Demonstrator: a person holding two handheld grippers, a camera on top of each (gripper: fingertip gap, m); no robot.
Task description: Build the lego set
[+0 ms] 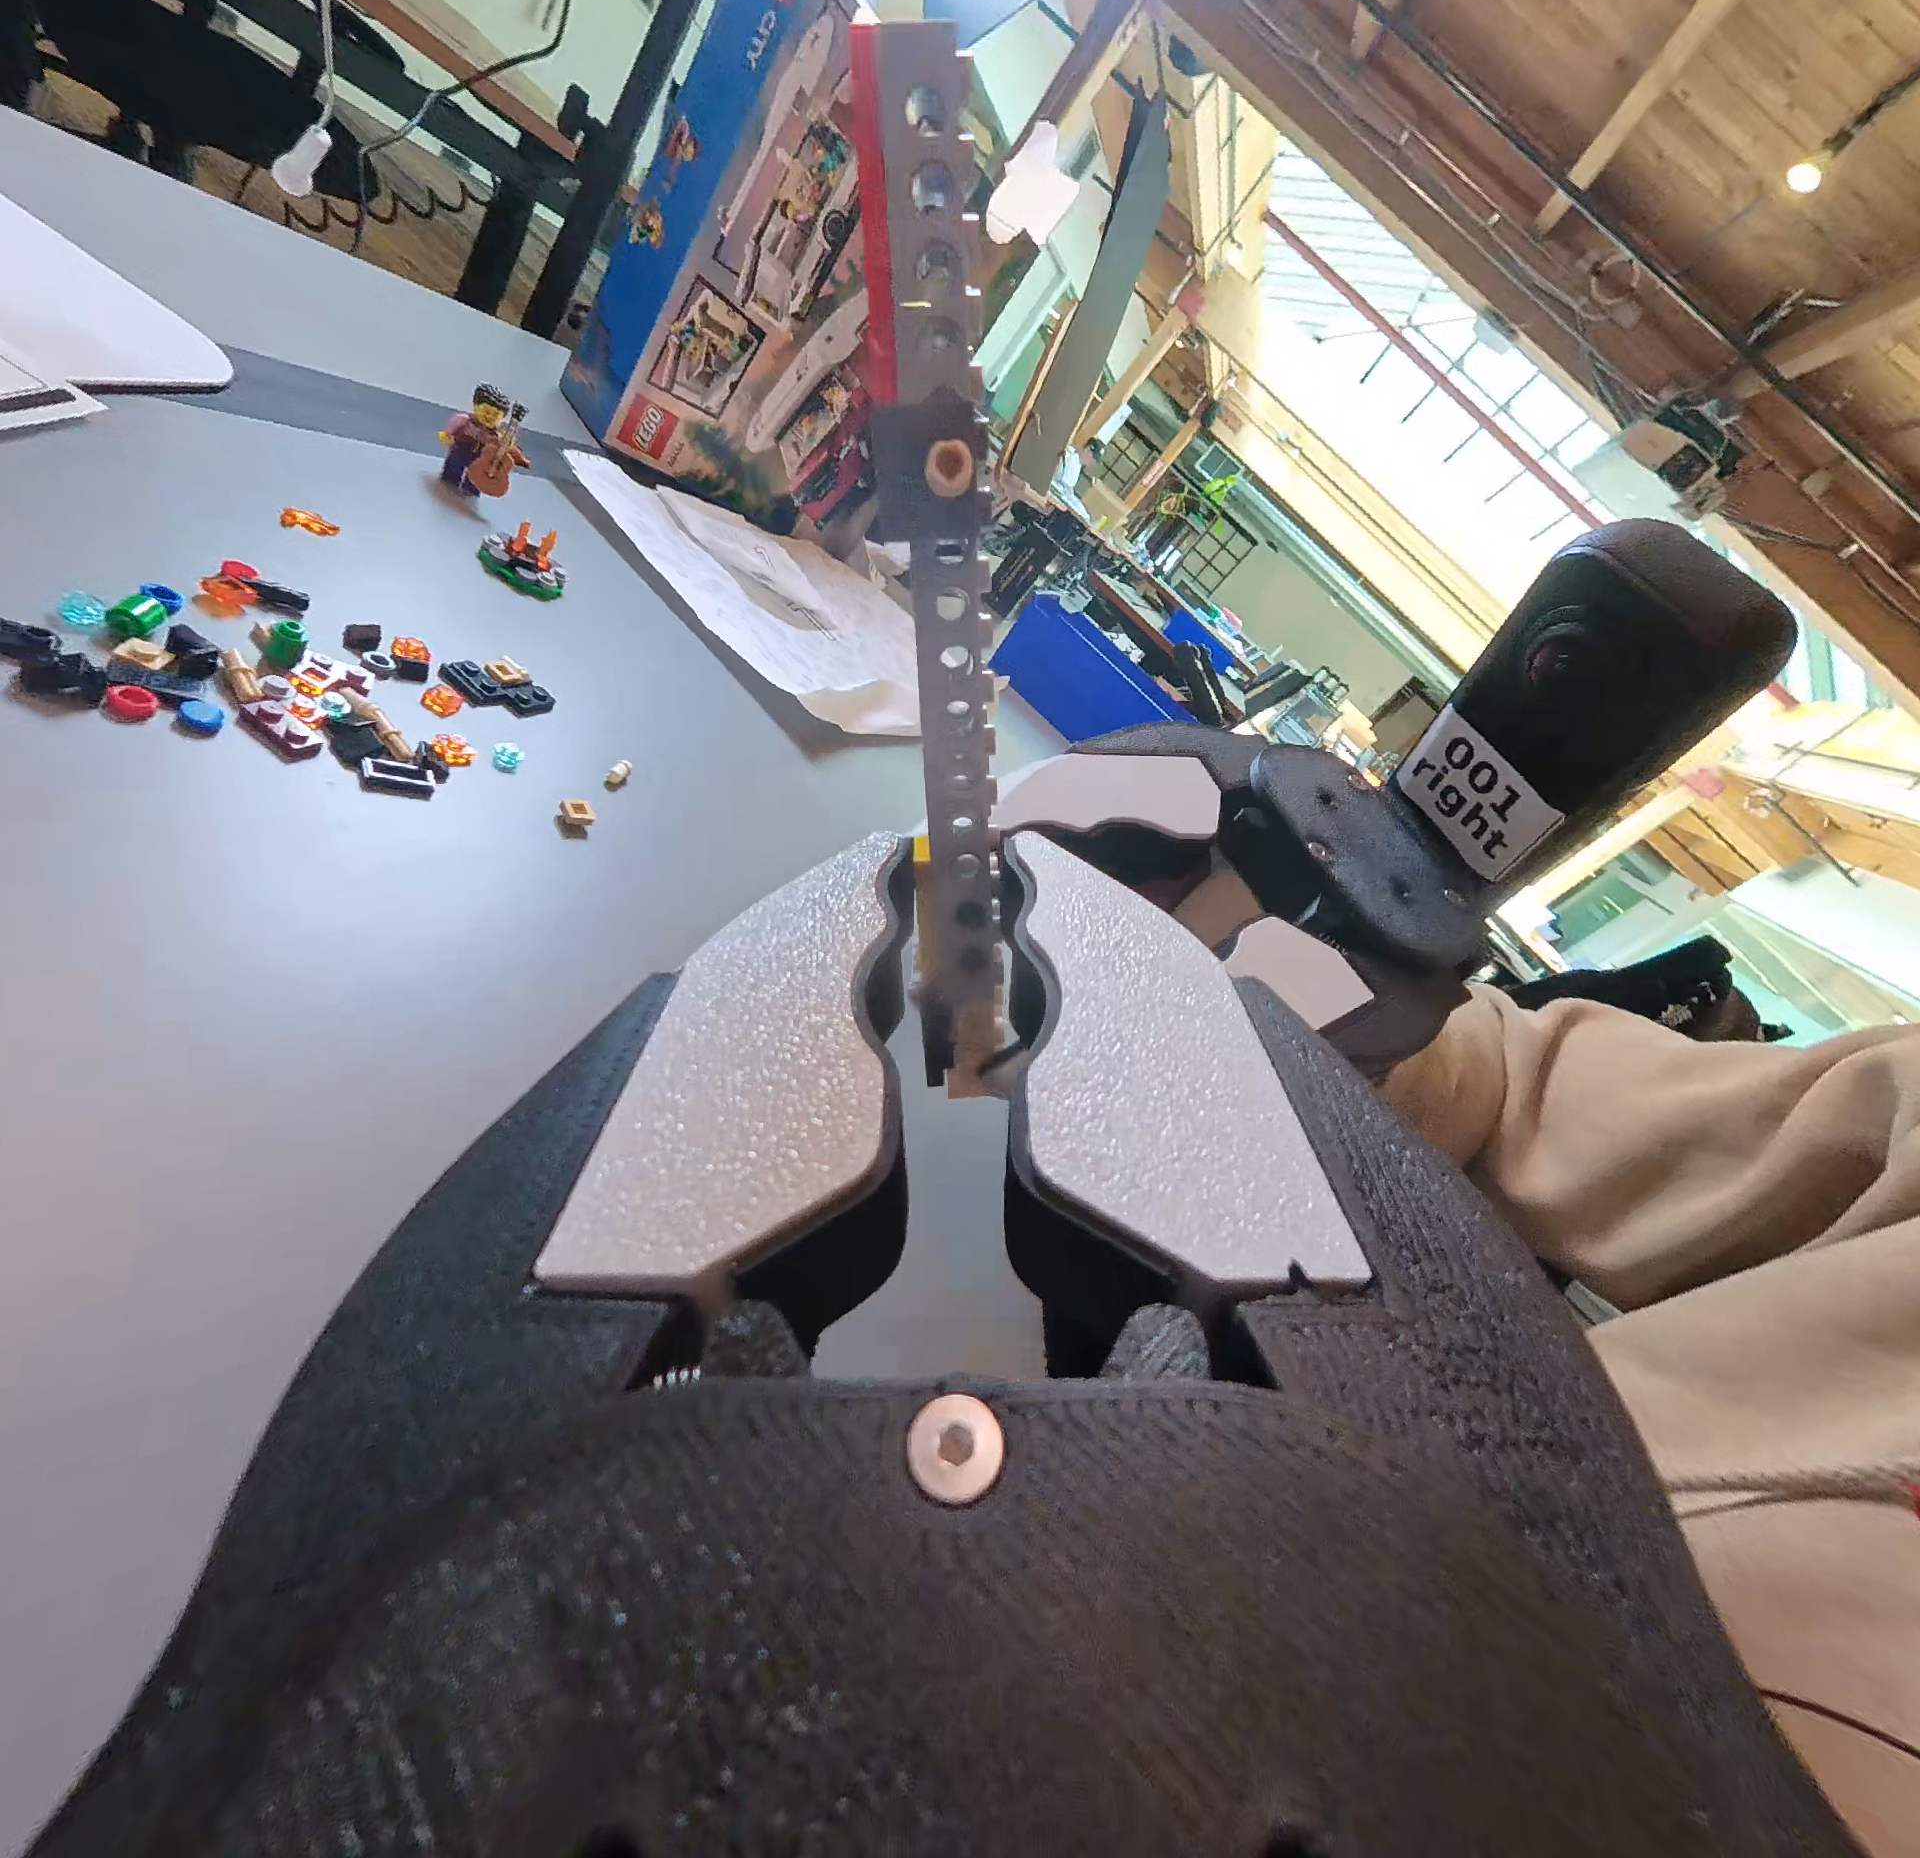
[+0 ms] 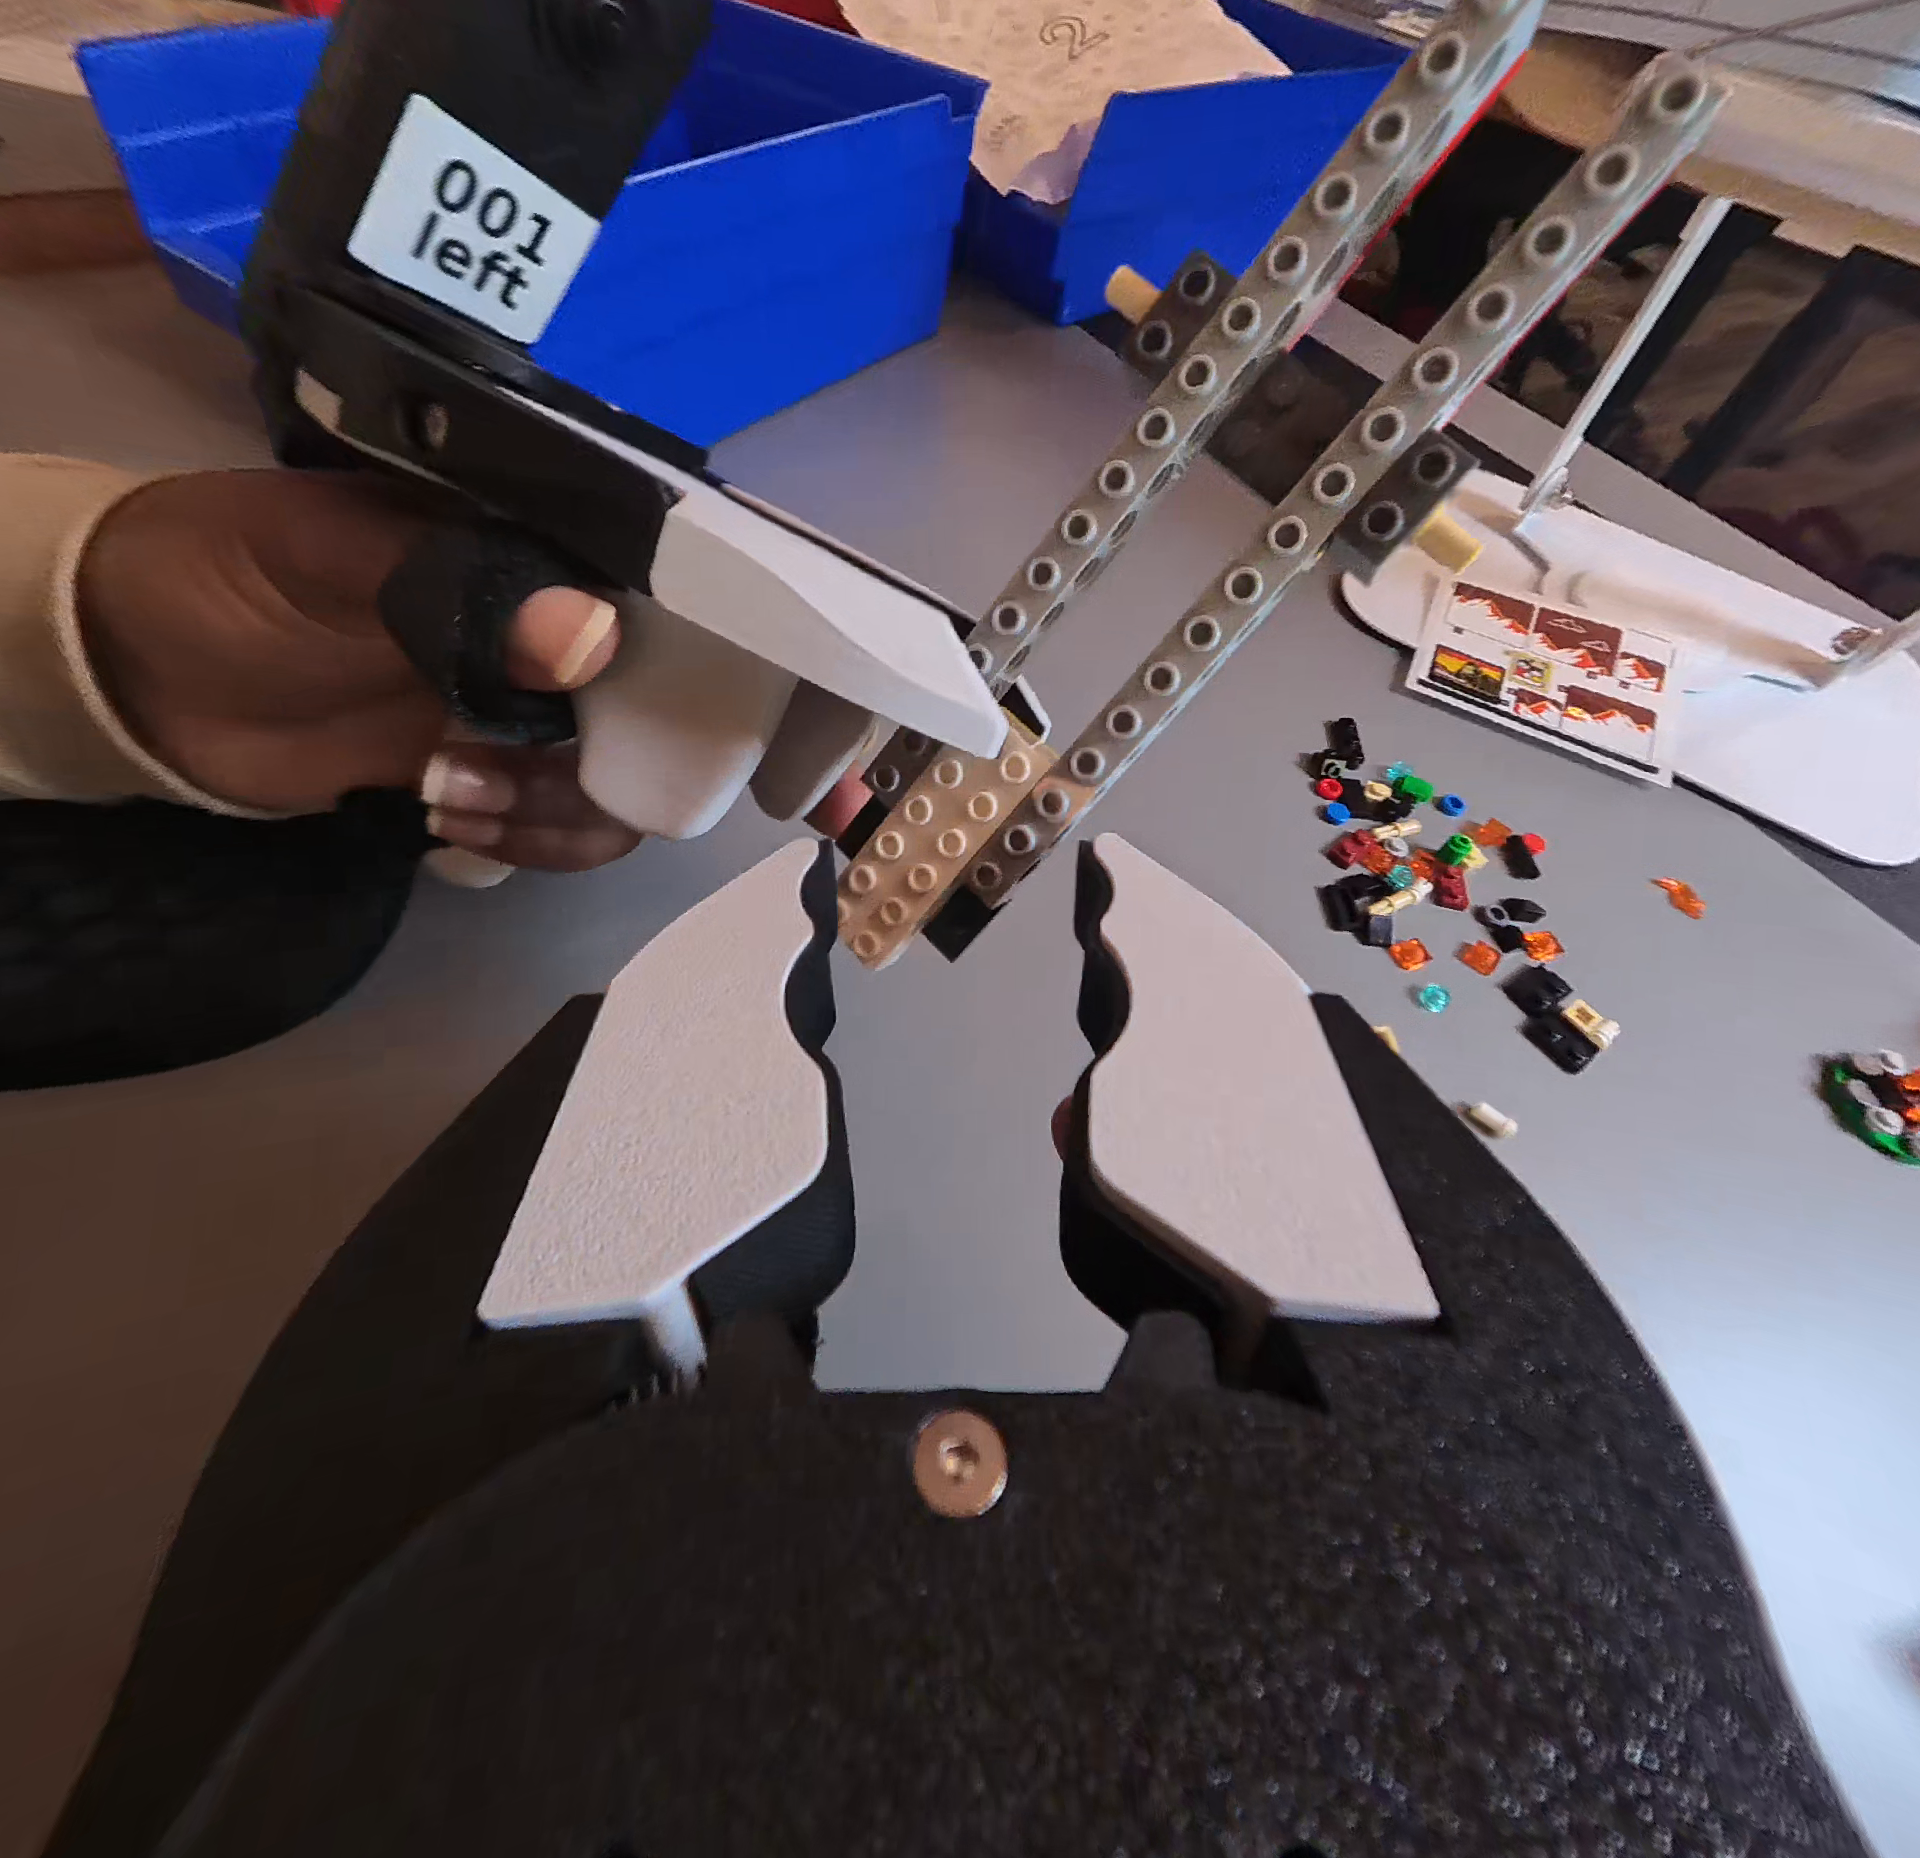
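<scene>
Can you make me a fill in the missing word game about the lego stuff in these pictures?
The left gripper is shut on the long ____ lego frame.
The right gripper is ____ and holds nothing.
The loose lego pieces lie on the ____.
The bin behind the left gripper is ____.

Missing words: grey, open, table, blue

We see a converted industrial workshop: exposed timber ceiling beams (image 1: 1662, 73), tall factory windows (image 1: 1382, 354), cluttered workbenches (image 1: 1122, 572), blue parts bins (image 2: 790, 239) beside our grey table (image 1: 260, 977).

Bright daylight from windows (image 1: 1455, 374), fisheye-bent edges, perhaps slight motion blur.
</scene>
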